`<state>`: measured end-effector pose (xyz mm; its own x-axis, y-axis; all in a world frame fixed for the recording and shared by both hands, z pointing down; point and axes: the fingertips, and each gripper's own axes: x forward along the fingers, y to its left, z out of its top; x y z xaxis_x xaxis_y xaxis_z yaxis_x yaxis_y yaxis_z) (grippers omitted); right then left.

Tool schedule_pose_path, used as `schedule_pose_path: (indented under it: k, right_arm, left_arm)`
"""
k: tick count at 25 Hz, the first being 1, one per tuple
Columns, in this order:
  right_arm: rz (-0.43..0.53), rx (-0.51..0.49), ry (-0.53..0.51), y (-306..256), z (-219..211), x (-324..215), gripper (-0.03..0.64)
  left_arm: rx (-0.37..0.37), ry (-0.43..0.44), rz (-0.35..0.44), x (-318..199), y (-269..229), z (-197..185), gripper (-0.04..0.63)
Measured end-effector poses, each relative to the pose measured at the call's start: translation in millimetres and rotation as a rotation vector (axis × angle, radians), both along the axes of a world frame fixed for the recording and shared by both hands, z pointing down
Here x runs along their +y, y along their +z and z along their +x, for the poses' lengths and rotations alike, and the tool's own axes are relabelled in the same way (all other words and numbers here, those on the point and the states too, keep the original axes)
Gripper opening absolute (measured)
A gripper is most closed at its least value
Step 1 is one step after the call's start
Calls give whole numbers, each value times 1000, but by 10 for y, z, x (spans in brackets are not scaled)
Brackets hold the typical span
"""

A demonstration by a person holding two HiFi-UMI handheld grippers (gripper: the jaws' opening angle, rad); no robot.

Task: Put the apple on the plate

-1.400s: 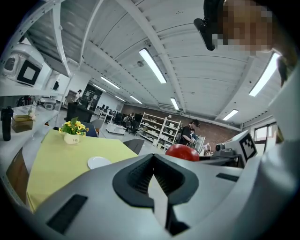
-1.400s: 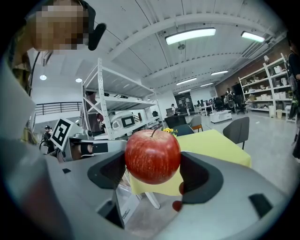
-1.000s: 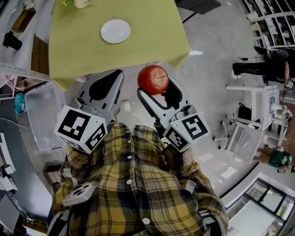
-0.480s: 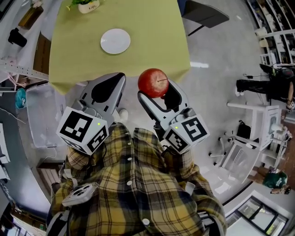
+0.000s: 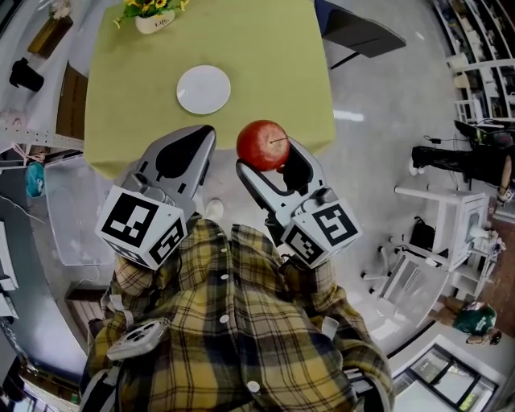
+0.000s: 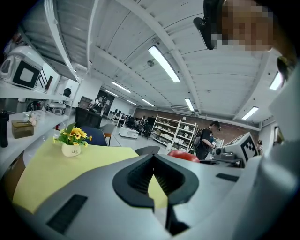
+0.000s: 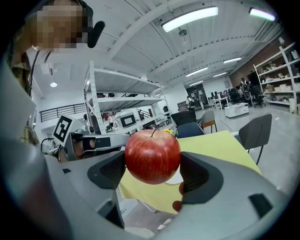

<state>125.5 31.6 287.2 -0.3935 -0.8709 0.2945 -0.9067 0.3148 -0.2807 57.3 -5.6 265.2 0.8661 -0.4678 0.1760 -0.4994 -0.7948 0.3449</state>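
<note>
A red apple (image 5: 262, 143) (image 7: 152, 156) is held in the air between the jaws of my right gripper (image 5: 269, 161) (image 7: 152, 169), just short of the near edge of the yellow-green table (image 5: 265, 72) (image 7: 220, 145). A small white plate (image 5: 203, 88) lies empty on the table, ahead and left of the apple; in the right gripper view only a sliver of the plate (image 7: 174, 178) shows behind the apple. My left gripper (image 5: 203, 137) (image 6: 152, 158) hovers beside it, shut and empty. The apple's top (image 6: 183, 155) peeks over the left jaws.
A white pot of yellow flowers (image 5: 153, 16) (image 6: 71, 149) stands at the table's far end. A dark chair (image 5: 362, 32) is beyond the table's right corner. A clear plastic bin (image 5: 68, 209) sits on the floor to the left, white furniture (image 5: 438, 217) to the right.
The table and plate have slid lower in the head view, closer to both grippers. The apple stays gripped in the right gripper, and the left gripper stays shut.
</note>
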Motion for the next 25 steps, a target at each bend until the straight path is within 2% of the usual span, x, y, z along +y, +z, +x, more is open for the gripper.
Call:
schedule_pose_path:
  k: [12,25]
  right_arm:
    - [4,26,37,-103,6,-1178,353]
    - [-9,26,39,-70,-238,-1970,353]
  left_arm:
    - [20,43,6,-1210,-100,36,6]
    - [3,46,-10,-1947,-32,-256,6]
